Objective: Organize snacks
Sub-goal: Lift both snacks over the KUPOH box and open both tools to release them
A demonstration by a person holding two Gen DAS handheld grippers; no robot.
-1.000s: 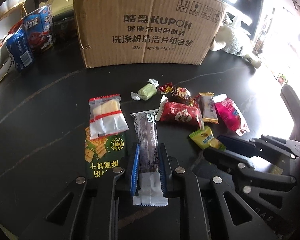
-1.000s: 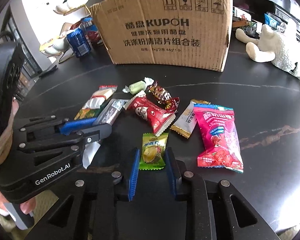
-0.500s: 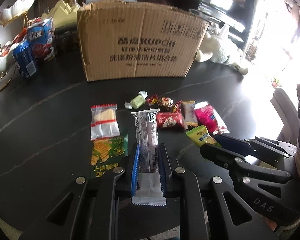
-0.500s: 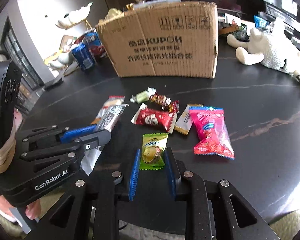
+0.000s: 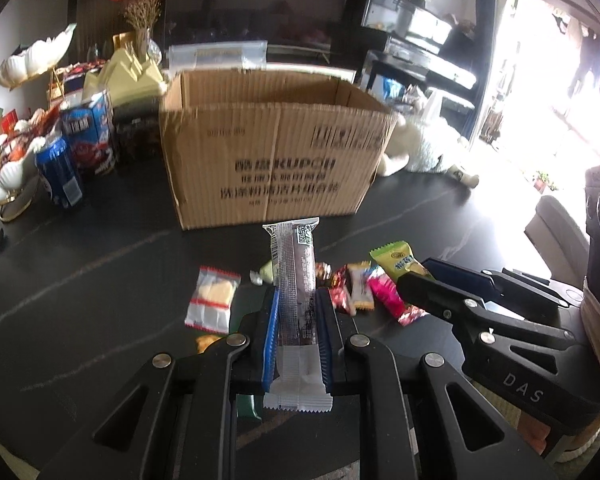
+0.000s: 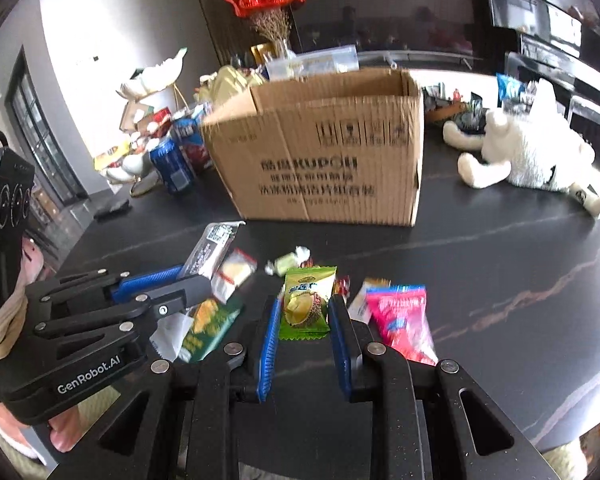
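My left gripper [image 5: 296, 300] is shut on a long grey-brown snack bar [image 5: 294, 276] and holds it above the table, pointing at the open cardboard box [image 5: 276, 160]. My right gripper [image 6: 305, 308] is shut on a green durian snack packet [image 6: 305, 304], also lifted; it shows in the left wrist view [image 5: 396, 260] too. On the black table lie a clear cracker pack [image 5: 212, 300], a pink packet [image 6: 400, 316], a green cracker bag [image 6: 208, 328] and small candies [image 6: 288, 260].
A blue can [image 5: 60, 176] and a blue carton [image 5: 90, 136] stand left of the box, by a white shell dish [image 5: 4, 176]. A white plush toy [image 6: 528, 152] lies right of the box. The table edge runs close on the right.
Both grippers have risen from the table with their snacks and now look over the box's rim. The other snacks stayed on the table.
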